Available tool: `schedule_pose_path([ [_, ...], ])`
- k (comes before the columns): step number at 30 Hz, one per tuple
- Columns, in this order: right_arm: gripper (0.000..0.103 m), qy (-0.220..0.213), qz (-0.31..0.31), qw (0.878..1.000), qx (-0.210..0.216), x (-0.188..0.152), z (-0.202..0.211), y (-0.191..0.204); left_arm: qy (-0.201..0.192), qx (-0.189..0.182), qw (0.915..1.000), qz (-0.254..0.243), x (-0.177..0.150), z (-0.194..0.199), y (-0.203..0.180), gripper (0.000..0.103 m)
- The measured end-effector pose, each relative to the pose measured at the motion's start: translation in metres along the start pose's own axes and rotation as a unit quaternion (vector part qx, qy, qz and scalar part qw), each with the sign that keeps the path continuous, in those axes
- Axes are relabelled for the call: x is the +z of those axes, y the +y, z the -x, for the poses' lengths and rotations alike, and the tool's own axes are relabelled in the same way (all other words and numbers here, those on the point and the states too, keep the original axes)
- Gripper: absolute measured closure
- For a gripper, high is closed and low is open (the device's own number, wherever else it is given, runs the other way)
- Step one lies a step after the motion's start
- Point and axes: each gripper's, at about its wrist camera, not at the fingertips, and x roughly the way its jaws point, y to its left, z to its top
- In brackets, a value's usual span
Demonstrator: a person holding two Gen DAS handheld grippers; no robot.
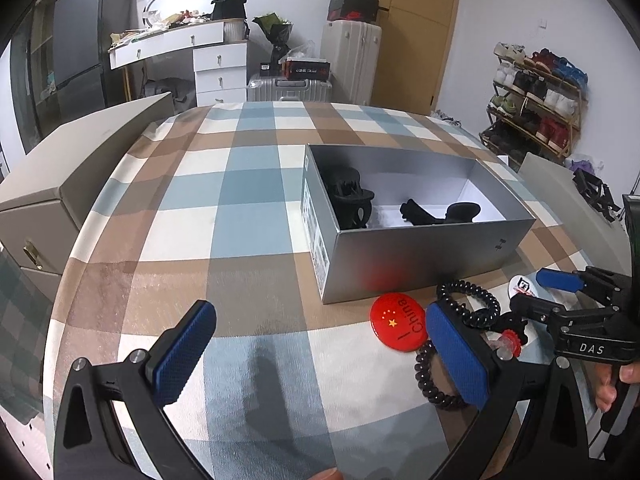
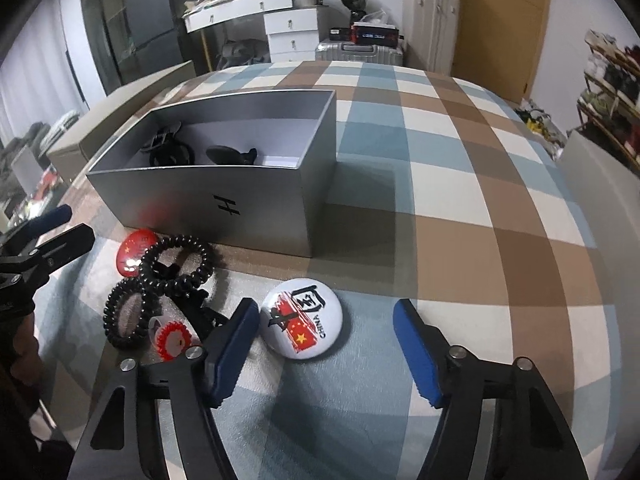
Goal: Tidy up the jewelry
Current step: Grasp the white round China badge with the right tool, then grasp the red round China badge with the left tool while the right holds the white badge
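A silver open box point(image 1: 420, 256) point(image 2: 208, 204) stands on the checked table and holds black hair clips point(image 1: 352, 196) point(image 2: 172, 152). In front of it lie a red China badge point(image 1: 396, 322) point(image 2: 134, 252), two black spiral hair ties point(image 1: 472, 304) point(image 2: 176, 260), a small red-frilled item point(image 2: 174, 338) and a white China badge point(image 2: 306, 318). My left gripper point(image 1: 320, 356) is open and empty over the table, its right finger beside the hair ties. My right gripper point(image 2: 326, 350) is open, with the white badge just ahead of its left finger point(image 2: 232, 350).
A beige case point(image 1: 60, 200) sits off the table's left side. A grey box lid point(image 1: 568, 200) lies to the right. Drawers, suitcases and a shoe rack point(image 1: 536, 96) stand along the walls behind the table.
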Motion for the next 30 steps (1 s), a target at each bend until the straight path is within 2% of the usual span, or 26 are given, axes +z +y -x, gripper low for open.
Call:
schedule_pose_path([
  [2,0.044,0.0,0.003,1.0,-0.003,0.0,0.0,0.0,0.001,0.0,1.0,0.0,0.0,0.0,0.0,0.001],
  [4,0.047,-0.002,0.0,1.0,0.001,0.0,0.001,-0.003,0.001,0.0,1.0,-0.001,0.0,0.0,-0.001,0.001],
  [11,0.049,-0.002,0.025,1.0,0.007,-0.005,0.004,0.005,-0.001,-0.003,1.0,-0.005,0.001,0.002,-0.004,0.001],
  [12,0.051,-0.005,0.029,1.0,0.009,-0.005,0.004,0.006,-0.001,-0.002,1.0,-0.006,0.001,0.002,-0.005,0.001],
  [14,0.061,-0.008,0.028,1.0,0.009,-0.004,0.004,0.006,0.0,-0.001,1.0,-0.006,0.0,0.002,-0.006,0.001],
  [19,0.062,-0.03,0.04,0.999,0.016,-0.005,0.009,0.007,0.003,-0.001,1.0,-0.009,-0.001,0.002,-0.008,0.001],
  [26,0.062,-0.091,-0.002,0.995,0.045,0.012,0.032,-0.006,0.023,0.007,0.9996,-0.012,0.001,-0.006,-0.015,0.001],
  [30,0.062,-0.112,-0.015,0.992,0.063,0.014,0.04,-0.015,0.046,0.045,0.9969,-0.046,0.004,-0.017,-0.025,0.001],
])
